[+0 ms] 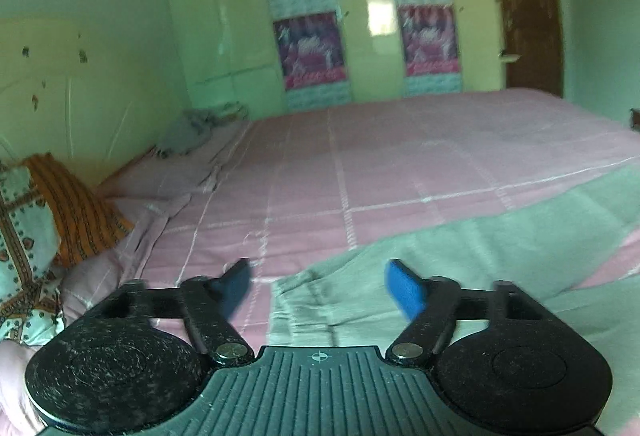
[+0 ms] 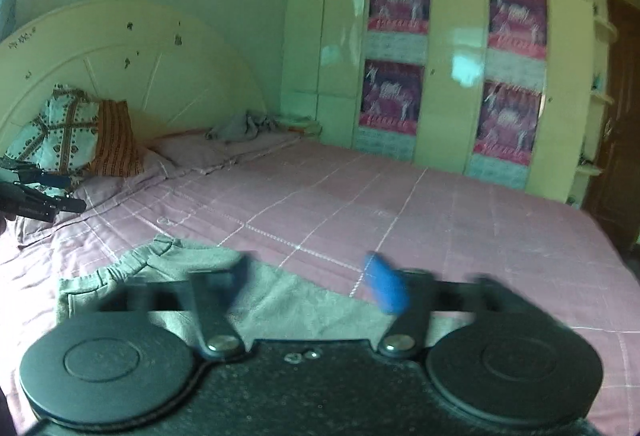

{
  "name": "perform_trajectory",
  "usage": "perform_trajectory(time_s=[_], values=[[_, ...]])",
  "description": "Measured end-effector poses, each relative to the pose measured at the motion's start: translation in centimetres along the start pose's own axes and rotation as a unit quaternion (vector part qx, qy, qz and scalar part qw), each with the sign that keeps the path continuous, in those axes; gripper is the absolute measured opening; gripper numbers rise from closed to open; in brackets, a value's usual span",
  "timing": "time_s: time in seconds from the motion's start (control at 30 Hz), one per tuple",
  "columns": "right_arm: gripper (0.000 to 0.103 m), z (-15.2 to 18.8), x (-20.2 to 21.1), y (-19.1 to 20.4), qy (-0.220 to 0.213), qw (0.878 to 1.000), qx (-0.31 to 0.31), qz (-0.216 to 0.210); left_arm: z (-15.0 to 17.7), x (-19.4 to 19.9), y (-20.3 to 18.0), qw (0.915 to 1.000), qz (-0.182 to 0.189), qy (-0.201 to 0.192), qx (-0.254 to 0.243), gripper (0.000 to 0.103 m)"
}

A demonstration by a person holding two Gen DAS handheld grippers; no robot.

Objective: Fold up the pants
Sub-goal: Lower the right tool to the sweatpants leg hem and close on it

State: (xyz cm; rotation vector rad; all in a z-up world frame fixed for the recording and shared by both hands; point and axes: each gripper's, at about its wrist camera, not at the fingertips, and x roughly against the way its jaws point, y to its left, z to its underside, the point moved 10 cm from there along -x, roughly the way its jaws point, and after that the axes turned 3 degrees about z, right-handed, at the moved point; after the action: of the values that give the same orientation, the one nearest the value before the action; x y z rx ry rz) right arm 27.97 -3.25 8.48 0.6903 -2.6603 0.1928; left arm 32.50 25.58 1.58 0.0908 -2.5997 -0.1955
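Pale green pants (image 1: 460,256) lie flat on the pink bedspread (image 1: 360,155), waistband end toward the near left. My left gripper (image 1: 320,288) is open and empty, hovering just above the waistband edge. In the right wrist view the same pants (image 2: 280,300) lie under my right gripper (image 2: 312,284), which is open and empty above the cloth. The left gripper (image 2: 44,195) also shows at the far left edge of that view, over the bed's near side.
Two patterned pillows (image 2: 76,131) lean on the cream headboard (image 2: 120,47). A crumpled grey cloth (image 2: 244,127) lies at the bed's far corner. A wardrobe with pink posters (image 2: 400,47) stands behind the bed. A brown door (image 1: 528,3) is at the right.
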Motion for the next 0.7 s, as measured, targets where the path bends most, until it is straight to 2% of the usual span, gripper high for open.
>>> perform_trajectory(time_s=[0.07,0.1,0.23,0.27,0.37,0.5,0.7], values=[[0.077,0.0,-2.7,0.2,0.006,1.000,0.012,-0.007,1.2,-3.1,0.6,0.9998,0.001,0.018,-0.004,0.096],[0.080,0.1,-4.0,0.2,0.009,1.000,0.018,-0.008,1.8,-4.8,0.9,0.9995,0.002,0.031,-0.007,0.096],[0.068,1.3,-11.0,-0.1,0.047,0.998,0.034,-0.034,3.9,-11.0,2.2,0.9976,0.016,0.067,0.010,0.095],[0.062,1.9,-12.9,-0.2,0.058,0.997,0.033,-0.043,4.2,-12.6,2.5,0.9969,0.022,0.072,0.021,0.095],[0.058,4.3,-18.3,-0.6,0.088,0.994,0.034,-0.055,5.5,-16.1,3.0,0.9942,0.035,0.086,0.055,0.081],[0.060,7.7,-23.3,-2.2,0.119,0.992,0.033,-0.036,6.9,-20.9,3.5,0.9895,0.040,0.112,0.081,0.081],[0.051,11.0,-28.4,-4.2,0.159,0.986,0.053,-0.013,8.5,-25.0,3.6,0.9856,0.049,0.153,0.054,0.081]])
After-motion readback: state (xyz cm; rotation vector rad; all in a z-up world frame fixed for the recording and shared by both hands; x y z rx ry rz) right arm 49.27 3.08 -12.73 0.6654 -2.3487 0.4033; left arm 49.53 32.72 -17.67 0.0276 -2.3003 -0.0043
